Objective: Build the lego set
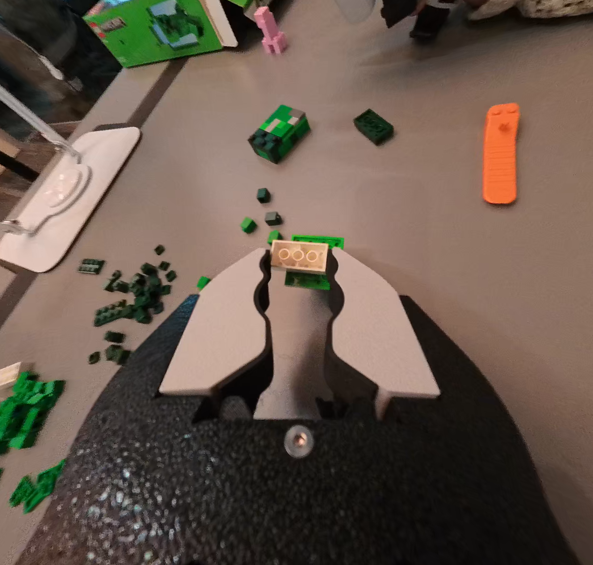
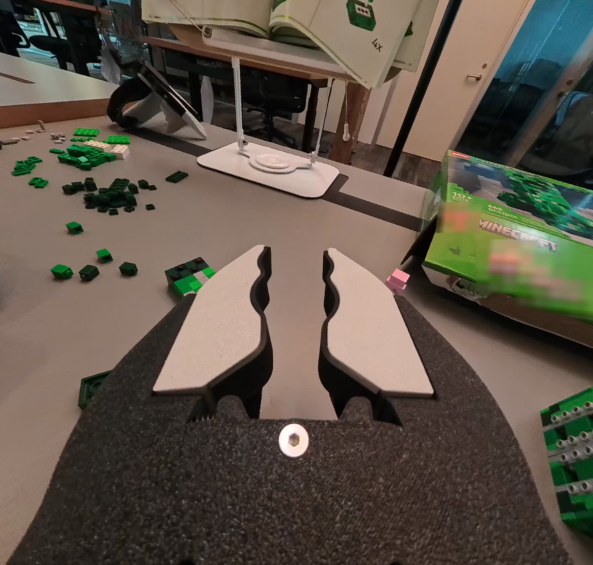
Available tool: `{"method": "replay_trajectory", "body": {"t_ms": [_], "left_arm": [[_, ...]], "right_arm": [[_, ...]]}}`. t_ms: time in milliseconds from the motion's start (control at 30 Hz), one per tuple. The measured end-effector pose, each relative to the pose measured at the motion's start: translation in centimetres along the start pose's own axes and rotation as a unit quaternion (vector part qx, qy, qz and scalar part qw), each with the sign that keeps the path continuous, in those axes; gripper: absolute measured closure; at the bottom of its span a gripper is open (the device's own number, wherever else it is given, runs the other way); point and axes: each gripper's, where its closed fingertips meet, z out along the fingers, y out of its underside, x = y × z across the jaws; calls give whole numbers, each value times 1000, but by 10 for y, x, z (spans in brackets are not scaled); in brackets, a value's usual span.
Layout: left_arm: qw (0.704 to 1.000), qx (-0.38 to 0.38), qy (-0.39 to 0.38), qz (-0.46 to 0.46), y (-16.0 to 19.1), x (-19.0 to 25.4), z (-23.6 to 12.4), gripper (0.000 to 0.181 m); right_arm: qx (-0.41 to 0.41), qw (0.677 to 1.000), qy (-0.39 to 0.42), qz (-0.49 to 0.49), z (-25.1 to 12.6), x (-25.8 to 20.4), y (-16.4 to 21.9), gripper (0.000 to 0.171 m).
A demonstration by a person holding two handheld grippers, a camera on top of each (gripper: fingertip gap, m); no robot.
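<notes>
My left gripper [image 1: 299,258] is shut on a white brick [image 1: 298,257], its underside tubes facing the camera, held just above a bright green plate [image 1: 316,261] lying on the grey table. Ahead lie a small green block assembly [image 1: 279,133] and a dark green brick [image 1: 373,126]. My right gripper [image 2: 296,254] is open and empty over bare table. The same green assembly [image 2: 187,277] sits just left of its left finger. A larger green studded build [image 2: 571,459] shows at the right edge.
Piles of dark green [image 1: 134,293] and bright green [image 1: 25,411] pieces lie left. An orange brick separator [image 1: 500,155] lies right. The green set box [image 2: 513,248], a pink figure [image 1: 271,33] and a white bookstand base [image 2: 269,171] holding the instruction booklet [image 2: 288,7] stand farther off. My right fingertips sit around 20 cm from my left ones. Measured from the fingertips, the larger green studded build [image 2: 571,459] is 20 cm or so from the right gripper and 40 cm from the left.
</notes>
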Motion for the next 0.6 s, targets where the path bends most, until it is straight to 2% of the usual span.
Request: {"method": "replay_trajectory", "body": {"t_ms": [233,367,467,600], "left_arm": [[1000,1,9,4,-1,10,2,147],[999,18,-34,35,-7,3,1,147],[997,-11,-74,28,1,-9,4,147],[995,-35,-89,8,9,-16,5,147]], "right_arm": [[3,1000,0,-5,-1,-1,-1,142],[6,1000,8,-14,-1,-1,-1,142],[23,999,17,-27,-5,-2,-5,142],[43,998,30,-24,-8,2,-10,143]]}}
